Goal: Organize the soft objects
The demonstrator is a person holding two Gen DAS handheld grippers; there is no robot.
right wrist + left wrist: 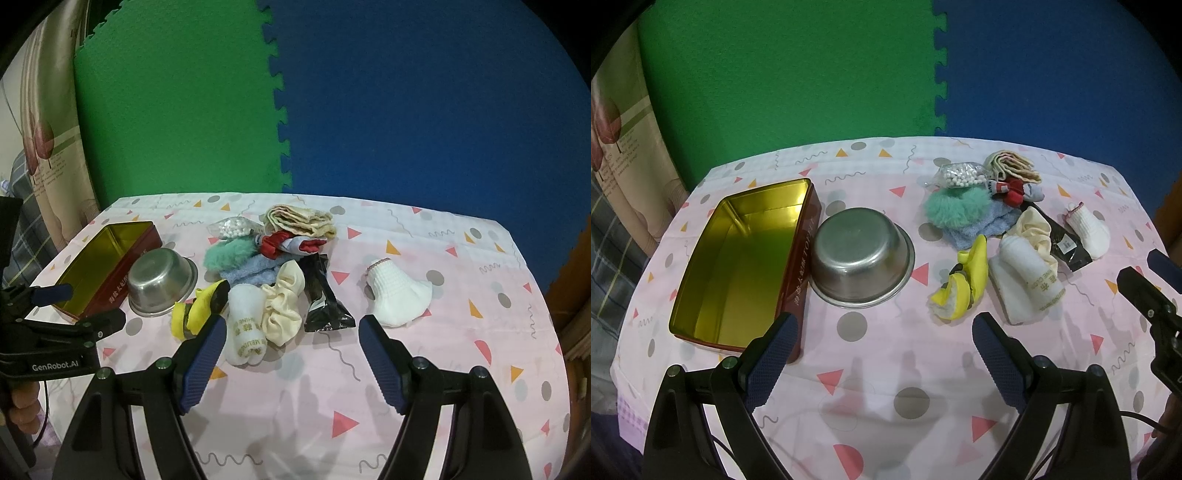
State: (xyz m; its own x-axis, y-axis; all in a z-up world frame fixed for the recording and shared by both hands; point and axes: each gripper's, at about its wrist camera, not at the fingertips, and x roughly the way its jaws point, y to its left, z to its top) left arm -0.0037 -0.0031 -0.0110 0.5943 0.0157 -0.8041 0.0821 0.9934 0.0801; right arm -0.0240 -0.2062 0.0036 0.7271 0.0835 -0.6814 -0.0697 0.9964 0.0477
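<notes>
We log a table [886, 369] under a pink patterned cloth, with green and blue foam mats [798, 74] standing behind it. Largest item on it: an open rectangular tin [738, 258], gold inside and red outside, empty, at the left. A steel bowl [858, 254] sits mouth-up touching the tin's right wall.

To the right we note the soft pile. A rolled white towel [1027, 280] with printed lettering lies nearest the front, touching a cream scrunchie [1039, 230]. A blue fuzzy cloth [975, 229] lies under a teal fluffy scrunchie [955, 208]. A folded beige cloth [1012, 166] sits at the back edge, with a bag of white beads [960, 175] just beside it. A white ribbed sock [399, 295] lies apart to the right. A yellow glove-like piece [964, 280] lies between bowl and towel. A black foil packet [325, 299] lies beside the scrunchie. A small red and grey item [1015, 190] sits mid-pile; we cannot tell what it is.

The left gripper [882, 332] hovers over bare cloth, fingers spread wide, holding nothing. The right gripper [291, 332] is likewise wide apart and empty, near the towel and packet.
</notes>
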